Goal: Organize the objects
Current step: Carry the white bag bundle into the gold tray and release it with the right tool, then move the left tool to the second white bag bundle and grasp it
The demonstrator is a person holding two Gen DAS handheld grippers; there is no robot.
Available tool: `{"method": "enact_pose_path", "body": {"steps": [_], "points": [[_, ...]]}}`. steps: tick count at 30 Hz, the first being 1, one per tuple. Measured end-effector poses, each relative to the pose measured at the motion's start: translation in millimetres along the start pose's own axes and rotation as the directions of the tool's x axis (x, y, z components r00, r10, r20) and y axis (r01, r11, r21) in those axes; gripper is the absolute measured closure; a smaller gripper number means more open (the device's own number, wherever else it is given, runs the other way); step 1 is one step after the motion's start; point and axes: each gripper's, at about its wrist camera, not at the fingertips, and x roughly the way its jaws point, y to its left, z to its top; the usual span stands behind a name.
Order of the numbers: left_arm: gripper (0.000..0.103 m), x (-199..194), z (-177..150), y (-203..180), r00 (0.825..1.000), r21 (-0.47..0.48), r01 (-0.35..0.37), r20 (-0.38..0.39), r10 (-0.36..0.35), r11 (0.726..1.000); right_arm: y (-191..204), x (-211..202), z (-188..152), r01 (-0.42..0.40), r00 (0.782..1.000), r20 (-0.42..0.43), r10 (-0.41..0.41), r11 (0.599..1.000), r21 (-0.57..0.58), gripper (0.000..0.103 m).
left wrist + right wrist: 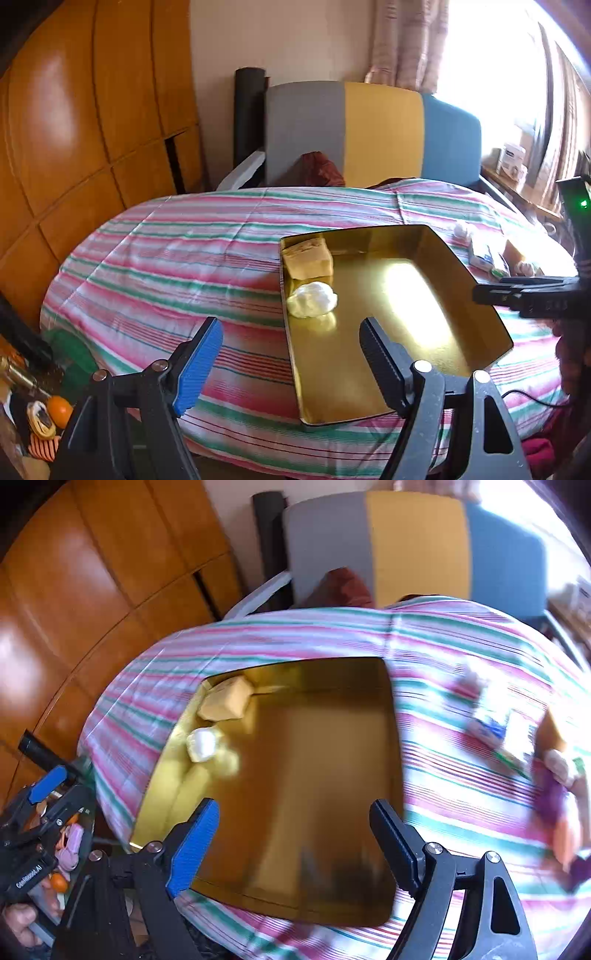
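On the striped bedspread (155, 266), small packets (491, 727) – blurred, probably light cartons – are best pinched across flat sides. Both the left gripper (291, 354) and right gripper (295, 834) are held wide open, empty, over the gold tray (480, 295).

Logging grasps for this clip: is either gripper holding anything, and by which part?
Nothing is held. The left gripper and right gripper are both open and empty above the gold tray.

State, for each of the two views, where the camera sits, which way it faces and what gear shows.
Left wrist: on the left gripper, low, facing across the gold tray; the right gripper shows at right.
Right wrist: on the right gripper, above, looking down; the left gripper shows at left.
Shared: tray, yellow block, white wad, striped cover.
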Motion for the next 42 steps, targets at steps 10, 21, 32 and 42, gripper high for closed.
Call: {"method": "enact_pose_path", "body": {"steps": [10, 21, 32, 42], "points": [[0.025, -11, 5, -50, 0.999, 0.137, 0.025, 0.022, -0.029, 0.99, -88, -50, -21, 0.086, 0.989, 0.104, -0.105, 0.981, 0.172, 0.019], [0.025, -14, 10, -105, 0.997, 0.268, 0.069, 0.025, -0.079, 0.961, -165, -88, -33, 0.157, 0.963, 0.162, -0.216, 0.937, 0.312, 0.018], [0.026, -2, 20, -148, 0.982, 0.325, 0.189, -0.04, -0.187, 0.927, -249, -116, -41, 0.262, 0.898, 0.196, -0.393, 0.837, 0.481, 0.018], [0.031, 37, 51, -205, 0.921, 0.263, 0.376, -0.209, -0.328, 0.888, -301, -125, -66, 0.161, 0.895, 0.211, -0.393, 0.726, 0.668, 0.016]]}}
